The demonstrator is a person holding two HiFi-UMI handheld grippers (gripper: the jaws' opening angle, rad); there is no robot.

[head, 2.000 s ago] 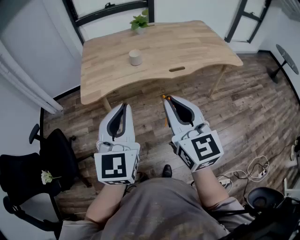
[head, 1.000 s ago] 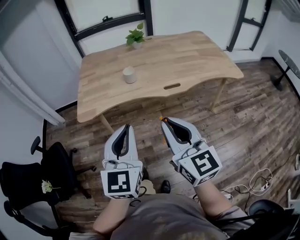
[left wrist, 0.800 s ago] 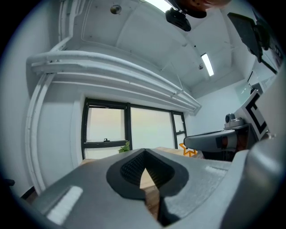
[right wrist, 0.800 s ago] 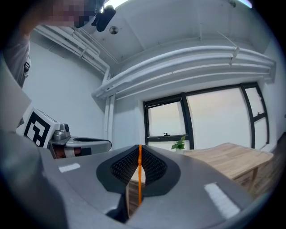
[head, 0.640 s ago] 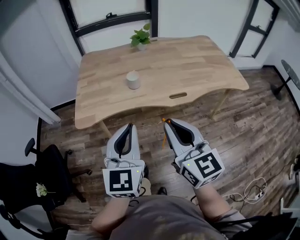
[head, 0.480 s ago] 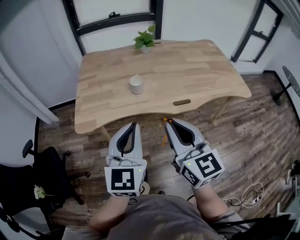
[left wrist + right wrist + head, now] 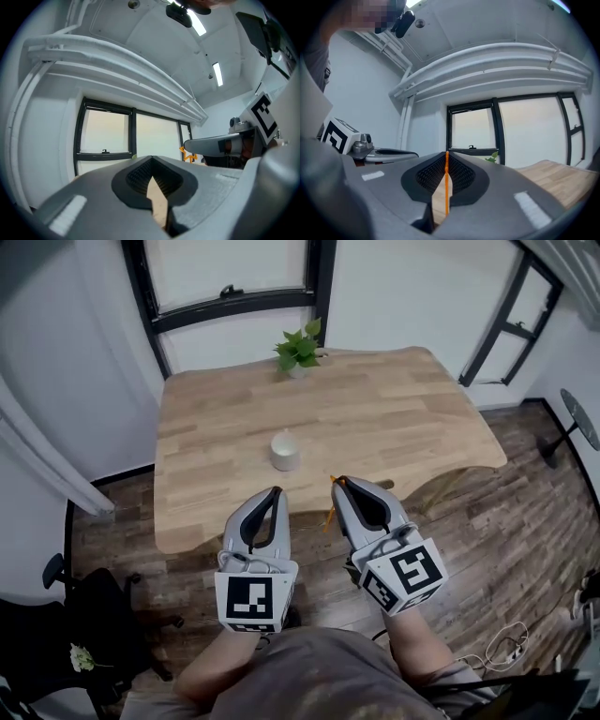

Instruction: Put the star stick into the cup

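Observation:
A small white cup (image 7: pixel 285 450) stands on the wooden table (image 7: pixel 394 418), near its front edge. My right gripper (image 7: pixel 339 484) is shut on the thin orange star stick (image 7: pixel 329 513), which runs down from the closed tips; in the right gripper view the star stick (image 7: pixel 446 183) is a vertical orange line between the pads. The right gripper's tips hover over the table's front edge, right of the cup. My left gripper (image 7: pixel 275 493) is shut and empty, its tips just short of the cup. In the left gripper view the stick's orange star (image 7: pixel 189 155) shows beside the right gripper (image 7: pixel 213 143).
A small potted plant (image 7: pixel 300 349) sits at the table's far edge, below a black-framed window (image 7: pixel 230 296). A black office chair (image 7: pixel 89 615) stands on the wood floor at the lower left. Cables (image 7: pixel 511 634) lie on the floor at the lower right.
The table and cup have come closer in the head view. Both grippers now reach the table's front edge, near the cup. The right gripper still holds the stick.

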